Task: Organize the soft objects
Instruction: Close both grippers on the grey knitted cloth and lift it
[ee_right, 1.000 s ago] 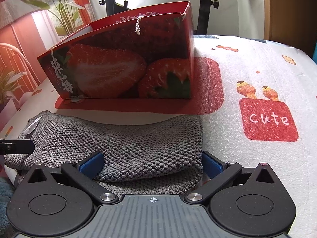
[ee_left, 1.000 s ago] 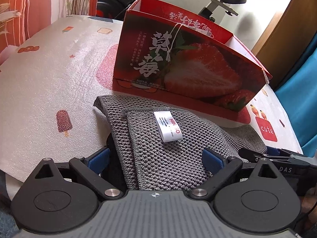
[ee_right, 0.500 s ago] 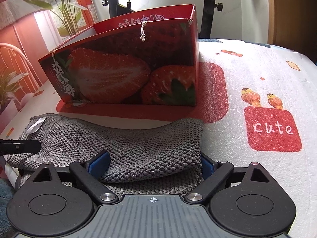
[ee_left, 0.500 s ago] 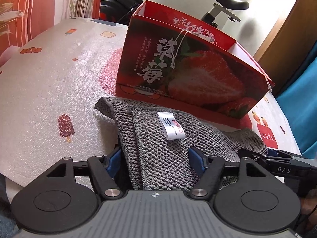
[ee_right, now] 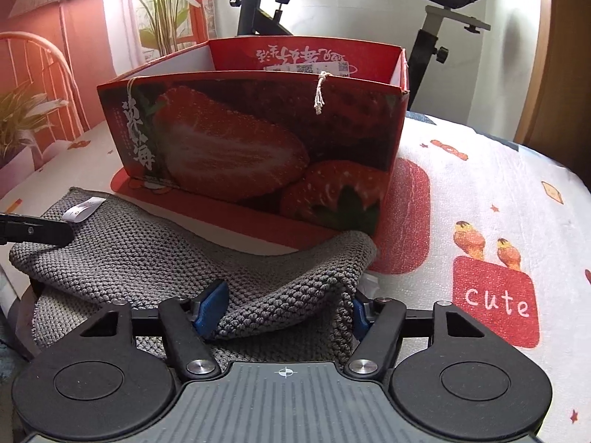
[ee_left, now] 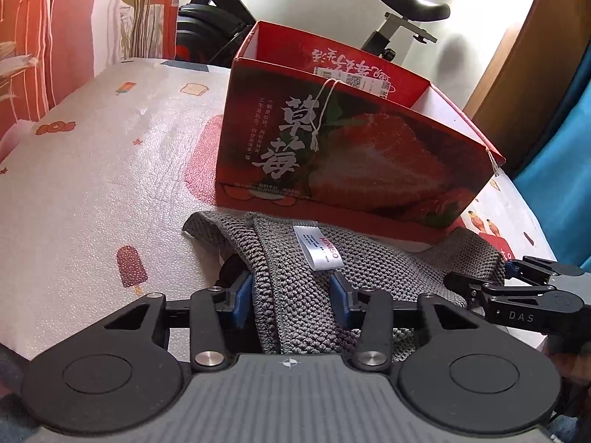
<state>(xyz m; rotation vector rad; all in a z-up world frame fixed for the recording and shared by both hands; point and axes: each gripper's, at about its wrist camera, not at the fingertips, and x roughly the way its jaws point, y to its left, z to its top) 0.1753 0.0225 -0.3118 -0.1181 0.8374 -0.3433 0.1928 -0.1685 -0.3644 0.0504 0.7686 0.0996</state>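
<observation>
**Still at the pick-up: towel gripped, box empty**

Both grippers are closing on the grey towel (ee_left: 369, 269), which lies folded on the table (ee_left: 92, 192) just in front of the strawberry box (ee_left: 351, 162). The left gripper (ee_left: 291, 295) has just been narrowing its jaws, and its blue pads (ee_left: 242, 295) now pinch a bunched fold near the white label (ee_left: 319, 251). The right gripper (ee_right: 282, 308) has likewise been closing; the towel's near right corner is gathered between its pads (ee_right: 212, 304), puckered where they press.

Done so far: grip taken at two points on the near edge. The towel has not left the table (its far edge rests flat by the box).

Left to do, as I judge it: lift, carry over the rim, lower in, release. What shows of the box interior holds no soft items; its floor is hidden.
</observation>
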